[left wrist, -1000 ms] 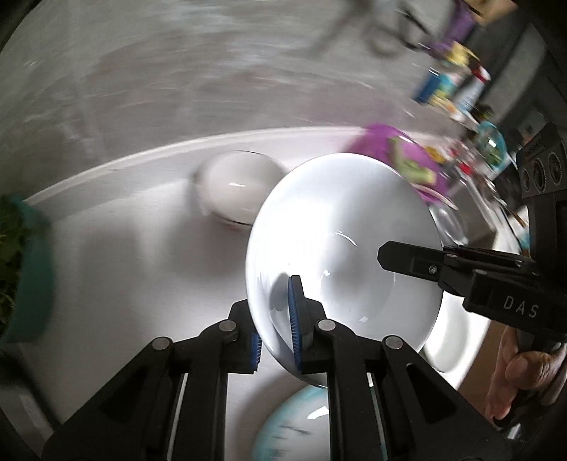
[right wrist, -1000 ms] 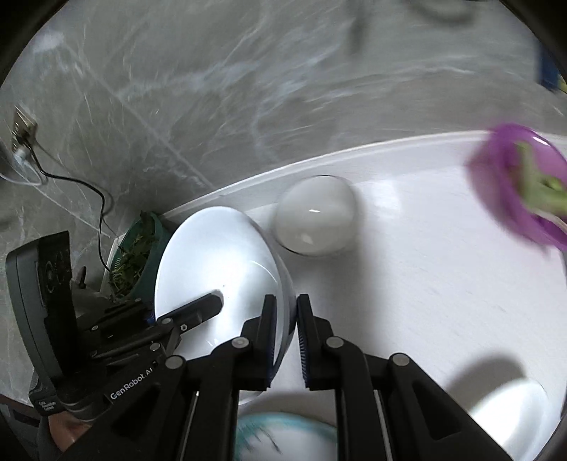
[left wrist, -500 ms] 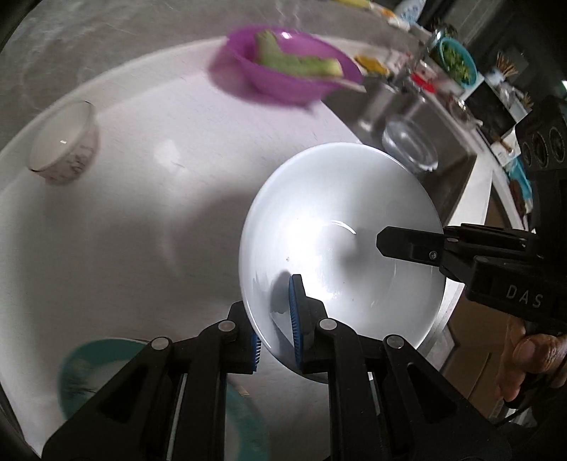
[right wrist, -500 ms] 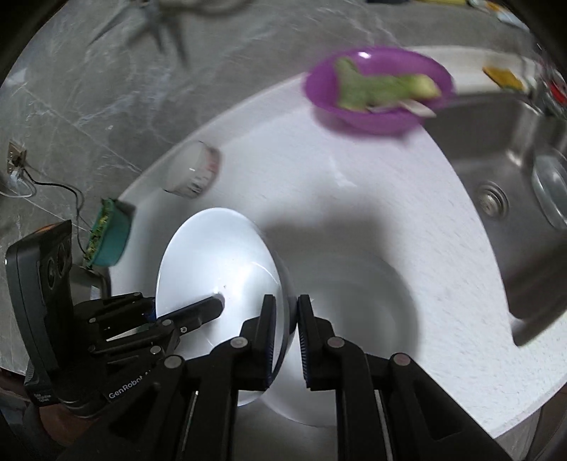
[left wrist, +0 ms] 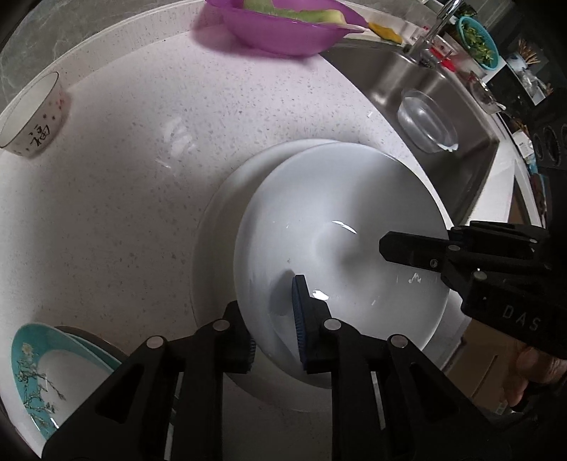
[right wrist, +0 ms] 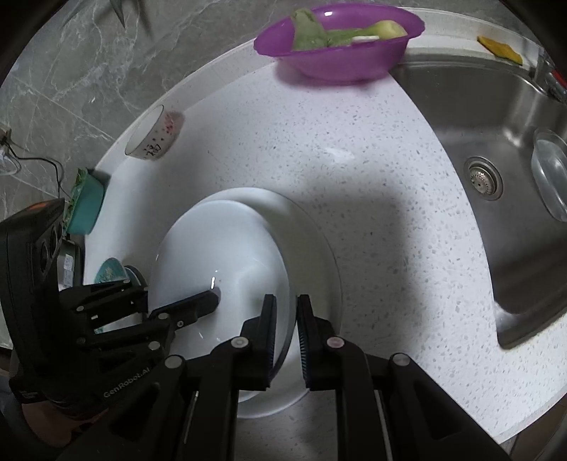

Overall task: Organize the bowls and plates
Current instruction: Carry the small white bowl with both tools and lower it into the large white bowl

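Observation:
Both grippers hold one white bowl by opposite rims. It hangs slightly tilted, low over a wider white dish on the speckled counter; I cannot tell whether the two touch. My left gripper has the near rim between its blue pads, one pad inside the bowl and one outside, and its jaws are starting to open. My right gripper is shut on the opposite rim. In the left wrist view the right gripper's inner finger reaches into the bowl.
At the back stands a purple bowl of green vegetables. A small patterned bowl is at the far left, teal plates near left. A steel sink holding a glass bowl lies to the right.
Both grippers carried the white bowl across the counter toward the sink side and down, over the white dish. The left jaws stand slightly wider.

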